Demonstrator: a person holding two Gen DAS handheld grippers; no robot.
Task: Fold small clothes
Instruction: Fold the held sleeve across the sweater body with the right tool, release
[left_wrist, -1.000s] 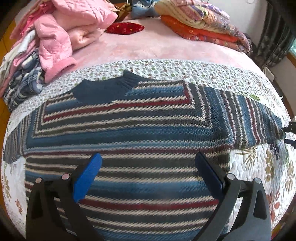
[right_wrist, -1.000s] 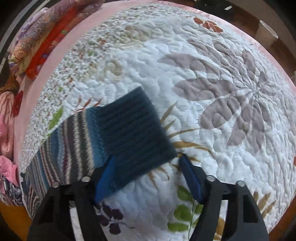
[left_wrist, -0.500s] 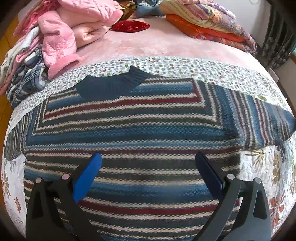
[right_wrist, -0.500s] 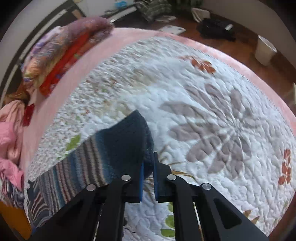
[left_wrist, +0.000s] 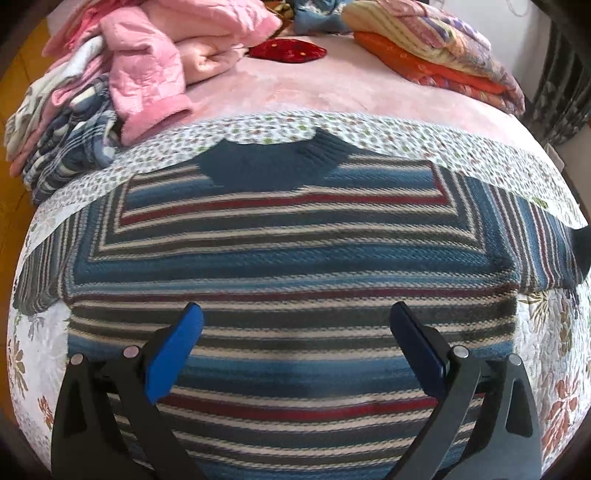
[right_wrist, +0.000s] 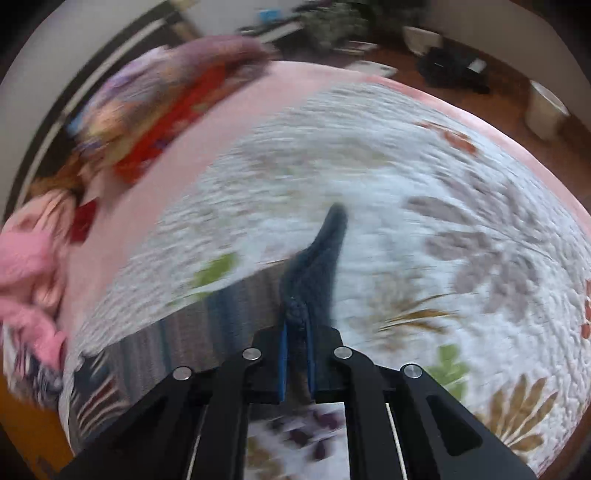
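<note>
Striped wool sweater lies flat on the bed's quilt, left gripper wide open above it, right gripper pinching its dark cuff.

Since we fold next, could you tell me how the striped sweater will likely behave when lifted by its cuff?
Probably floppy: the cuff bunches in the shut right gripper. The striped sweater looks like thick knit, so likely weighty and draggy on the quilt.
</note>
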